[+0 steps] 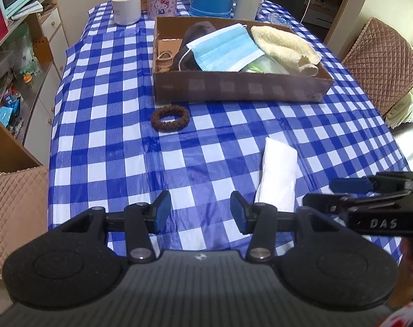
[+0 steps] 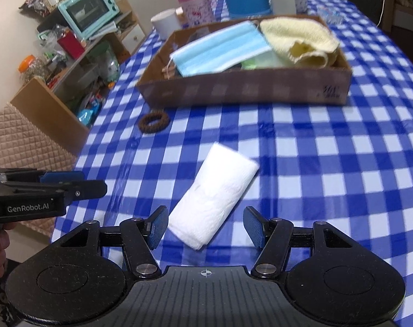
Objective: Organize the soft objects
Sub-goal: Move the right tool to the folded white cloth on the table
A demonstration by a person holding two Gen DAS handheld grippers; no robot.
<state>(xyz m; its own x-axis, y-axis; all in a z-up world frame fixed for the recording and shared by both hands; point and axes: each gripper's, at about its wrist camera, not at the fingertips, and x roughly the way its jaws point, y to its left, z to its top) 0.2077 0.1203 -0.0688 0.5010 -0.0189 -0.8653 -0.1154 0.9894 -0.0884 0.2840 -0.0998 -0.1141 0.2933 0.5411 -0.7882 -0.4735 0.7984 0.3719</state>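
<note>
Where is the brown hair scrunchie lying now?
The brown hair scrunchie lies on the checked tablecloth, just in front of the cardboard box's near-left corner, left of the folded white tissue.

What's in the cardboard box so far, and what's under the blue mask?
The cardboard box holds a blue face mask, a cream towel, and a small woven item. Under the mask: something dark and something green, both mostly covered.

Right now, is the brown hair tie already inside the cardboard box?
No, the brown hair tie lies on the checked tablecloth, just outside the front wall of the cardboard box.
</note>
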